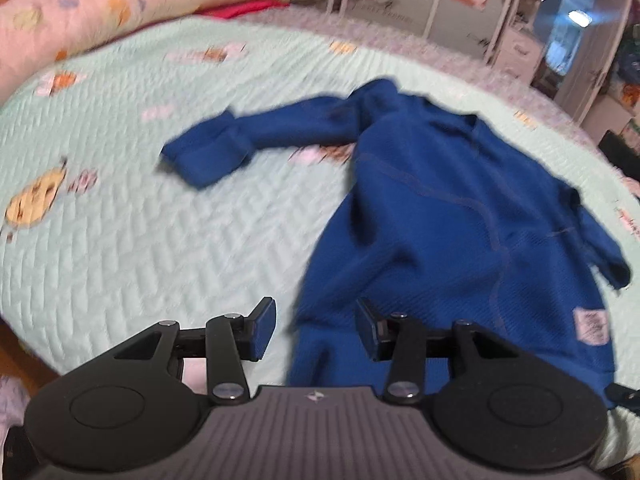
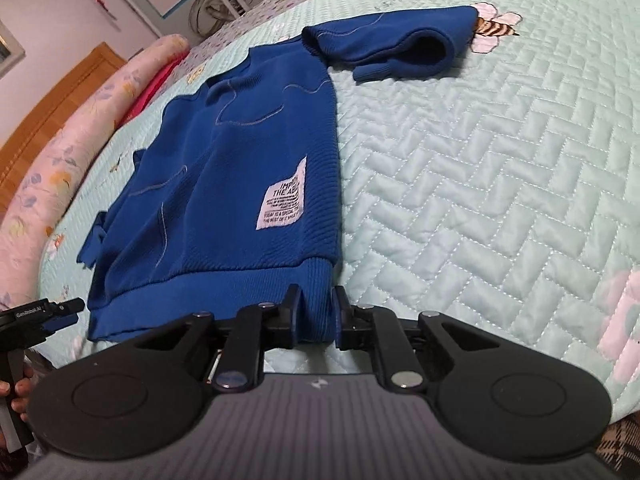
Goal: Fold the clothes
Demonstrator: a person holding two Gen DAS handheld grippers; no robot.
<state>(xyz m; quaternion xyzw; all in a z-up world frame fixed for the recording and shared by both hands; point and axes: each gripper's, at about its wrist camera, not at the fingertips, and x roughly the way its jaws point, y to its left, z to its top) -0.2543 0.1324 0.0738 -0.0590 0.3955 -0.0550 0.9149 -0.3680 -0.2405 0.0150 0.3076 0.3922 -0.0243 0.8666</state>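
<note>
On the mint-green quilted bedspread (image 2: 480, 160) a blue sweater (image 2: 240, 152) is laid out flat, its ribbed hem toward the cameras. A white printed label (image 2: 284, 196) is seen sewn on the body near the hem. One sleeve (image 2: 384, 44) is stretched out to the side, its cuff doubled back beside a bee motif (image 2: 496, 28) on the quilt. In the left wrist view the same sweater (image 1: 460, 208) is seen blurred, with the other sleeve (image 1: 248, 140) extended across the quilt.

The right gripper (image 2: 316, 312) is found at the hem corner, with a fold of the ribbed band pinched between its narrowly set jaws. The left gripper (image 1: 316, 328) is held above the hem's other corner, jaws parted about halfway with nothing clamped; cloth is visible beneath the gap only. It is also seen at the left edge of the right wrist view (image 2: 60, 308), held by a hand (image 2: 16, 392).

A rolled floral quilt (image 2: 64, 152) and a red cloth (image 2: 156, 84) are noted along the bed's far edge, against a wooden headboard (image 2: 52, 96).
</note>
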